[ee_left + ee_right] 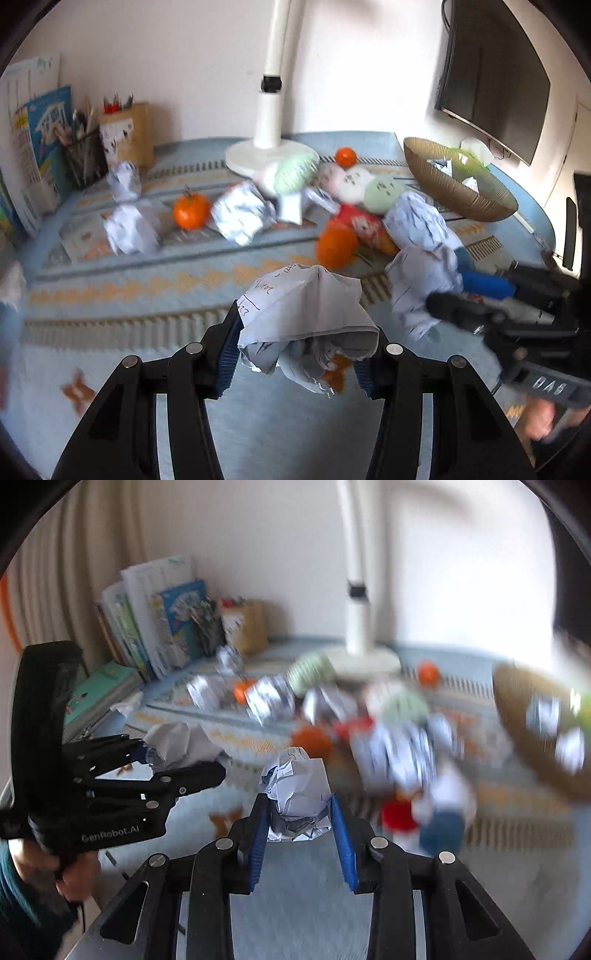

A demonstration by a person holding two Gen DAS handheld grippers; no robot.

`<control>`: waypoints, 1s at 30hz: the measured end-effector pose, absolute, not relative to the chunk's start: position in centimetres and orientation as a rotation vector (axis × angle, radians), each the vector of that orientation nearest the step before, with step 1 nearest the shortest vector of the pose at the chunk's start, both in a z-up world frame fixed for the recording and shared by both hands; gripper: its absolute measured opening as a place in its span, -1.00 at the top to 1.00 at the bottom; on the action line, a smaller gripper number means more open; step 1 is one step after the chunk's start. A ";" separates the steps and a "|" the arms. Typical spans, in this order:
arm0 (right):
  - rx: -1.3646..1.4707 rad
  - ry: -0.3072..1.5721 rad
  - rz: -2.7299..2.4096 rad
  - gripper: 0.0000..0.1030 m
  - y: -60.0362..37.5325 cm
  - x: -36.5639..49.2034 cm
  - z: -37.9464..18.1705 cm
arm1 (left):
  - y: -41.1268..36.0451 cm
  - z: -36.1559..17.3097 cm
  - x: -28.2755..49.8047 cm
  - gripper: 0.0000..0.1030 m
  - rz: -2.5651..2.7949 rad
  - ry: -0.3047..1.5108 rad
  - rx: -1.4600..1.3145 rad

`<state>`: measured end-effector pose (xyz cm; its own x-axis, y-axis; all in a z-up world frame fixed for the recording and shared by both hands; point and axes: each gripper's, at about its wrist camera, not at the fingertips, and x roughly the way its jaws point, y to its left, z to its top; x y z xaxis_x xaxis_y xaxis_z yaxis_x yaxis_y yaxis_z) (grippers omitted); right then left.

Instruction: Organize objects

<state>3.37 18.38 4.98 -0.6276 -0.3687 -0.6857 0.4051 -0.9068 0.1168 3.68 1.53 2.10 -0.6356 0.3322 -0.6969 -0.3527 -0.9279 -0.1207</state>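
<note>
Paper balls: one per gripper (306,354) (300,843), clamped.

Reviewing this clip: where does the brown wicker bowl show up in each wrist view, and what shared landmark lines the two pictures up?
Left wrist view: the wicker bowl sits at upper right, tilted on the blue cloth, paper and something green inside.
Right wrist view: the same bowl is at the far right edge, blurred and partly cut off.
Shared landmark: the white lamp base, left of the bowl in both.
</note>
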 end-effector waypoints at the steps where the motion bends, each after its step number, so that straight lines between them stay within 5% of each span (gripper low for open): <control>1: 1.075 0.056 -2.494 0.37 18.7 3.3 4.2 | 1.9 1.7 3.5 0.05 2.546 0.027 -1.091; 10: 1.056 0.063 -2.493 0.32 19.3 3.5 3.4 | 2.3 0.7 2.9 0.05 2.648 0.061 -1.133; 25: 1.073 0.089 -2.530 -0.07 19.1 3.3 3.1 | 2.6 0.6 3.1 0.05 2.653 0.099 -1.128; 28: 1.068 0.087 -2.524 -0.07 19.1 3.3 3.1 | 2.7 0.6 3.1 0.05 2.651 0.100 -1.127; 30: 1.056 0.091 -2.519 0.15 19.1 3.4 3.1 | 2.7 0.7 3.2 0.05 2.655 0.096 -1.122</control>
<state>3.40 19.05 3.13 -0.6312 -0.3416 -0.6964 0.3907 -0.9156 0.0950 3.20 2.66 0.65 -0.6692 0.2088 -0.7131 -0.2600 -0.9648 -0.0385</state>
